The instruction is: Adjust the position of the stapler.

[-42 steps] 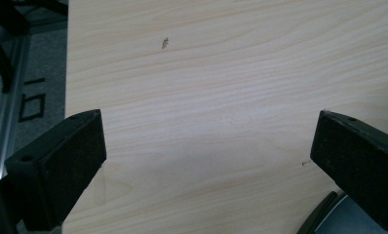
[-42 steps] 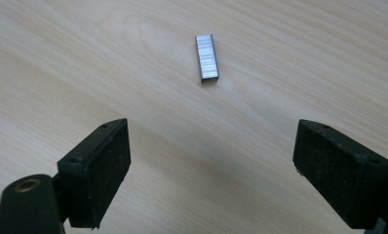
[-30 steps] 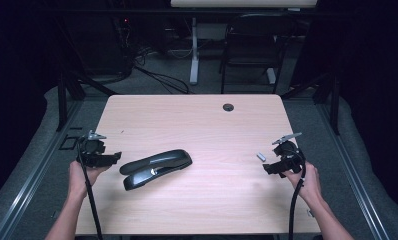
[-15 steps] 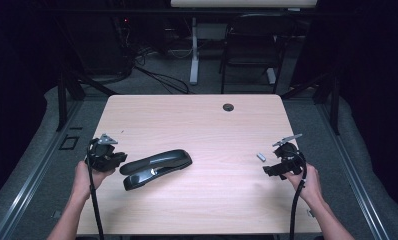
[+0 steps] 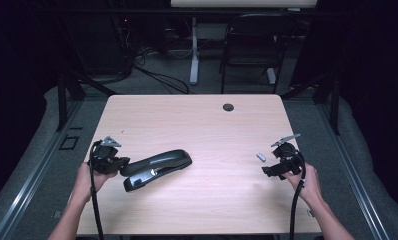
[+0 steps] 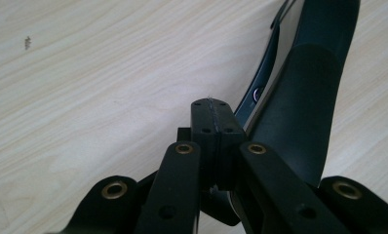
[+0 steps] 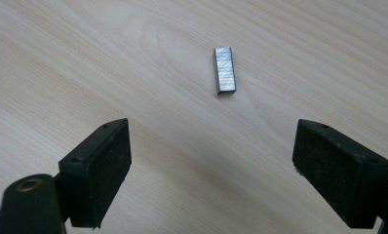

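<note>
Two grippers: the left gripper (image 5: 118, 163), jaws just closed on nothing, sits just left of the stapler (image 5: 157, 169); the right gripper (image 5: 268, 170) gapes near the staple strip (image 5: 261, 156).

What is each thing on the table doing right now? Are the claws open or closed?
Left claw: shut, nothing between its jaws, right beside the stapler.
Right claw: open wide, empty, aimed at the staples.
Stapler: closed, lying flat on the table, not held.
Strip of staples: lying loose on the table, untouched.
Table: bare wood around these things.

Left hand-held gripper (image 5: 118, 162) just clamped shut (pads touching), right hand-held gripper (image 5: 268, 171) spread wide, forearms low
</note>
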The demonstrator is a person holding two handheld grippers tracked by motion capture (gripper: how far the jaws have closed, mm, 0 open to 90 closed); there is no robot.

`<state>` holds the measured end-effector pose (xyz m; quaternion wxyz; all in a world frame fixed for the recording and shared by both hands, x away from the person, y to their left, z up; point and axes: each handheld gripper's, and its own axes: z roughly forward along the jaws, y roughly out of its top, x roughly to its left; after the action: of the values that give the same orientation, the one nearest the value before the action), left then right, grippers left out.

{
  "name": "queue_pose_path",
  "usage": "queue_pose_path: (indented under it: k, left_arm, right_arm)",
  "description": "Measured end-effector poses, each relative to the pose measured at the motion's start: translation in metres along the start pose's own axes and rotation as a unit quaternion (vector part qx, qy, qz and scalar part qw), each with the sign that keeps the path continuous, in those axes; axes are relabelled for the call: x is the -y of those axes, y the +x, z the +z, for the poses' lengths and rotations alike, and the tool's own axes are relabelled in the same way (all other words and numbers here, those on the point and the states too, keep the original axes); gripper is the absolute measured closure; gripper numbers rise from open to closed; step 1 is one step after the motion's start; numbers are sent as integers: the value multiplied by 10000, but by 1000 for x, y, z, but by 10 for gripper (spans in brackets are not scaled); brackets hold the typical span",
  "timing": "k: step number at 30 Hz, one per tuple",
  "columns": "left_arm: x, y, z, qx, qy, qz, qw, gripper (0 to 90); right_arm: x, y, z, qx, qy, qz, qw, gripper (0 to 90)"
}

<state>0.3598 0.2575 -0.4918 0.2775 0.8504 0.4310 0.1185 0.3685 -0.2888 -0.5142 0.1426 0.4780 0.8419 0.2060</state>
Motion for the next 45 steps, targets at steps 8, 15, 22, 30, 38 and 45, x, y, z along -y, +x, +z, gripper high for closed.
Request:
queue_pose_path:
  k: [8, 15, 22, 30, 38, 45]
  left_arm:
    - [-1, -11, 5, 264, 307, 208, 9990, 900]
    - [-5, -24, 9, 544, 478, 410, 9965, 900]
    - [-7, -35, 14, 675, 598, 531, 9945, 900]
    - [-7, -39, 16, 935, 508, 585, 9926, 900]
    - [-8, -45, 19, 1242, 504, 549, 9895, 900]
    - [-8, -54, 21, 1372, 520, 633, 9872, 900]
  right_arm:
    - [-1, 0, -1, 36, -50, -27, 10000, 137]
    - [-1, 1, 1, 1, 30, -74, 10000, 138]
    - [-1, 1, 1, 0, 18, -82, 10000, 137]
    - [-1, 2, 1, -7, 51, -113, 9999, 136]
    - [-2, 3, 1, 5, 65, -164, 9998, 136]
    - [-1, 4, 1, 49, 69, -214, 9997, 135]
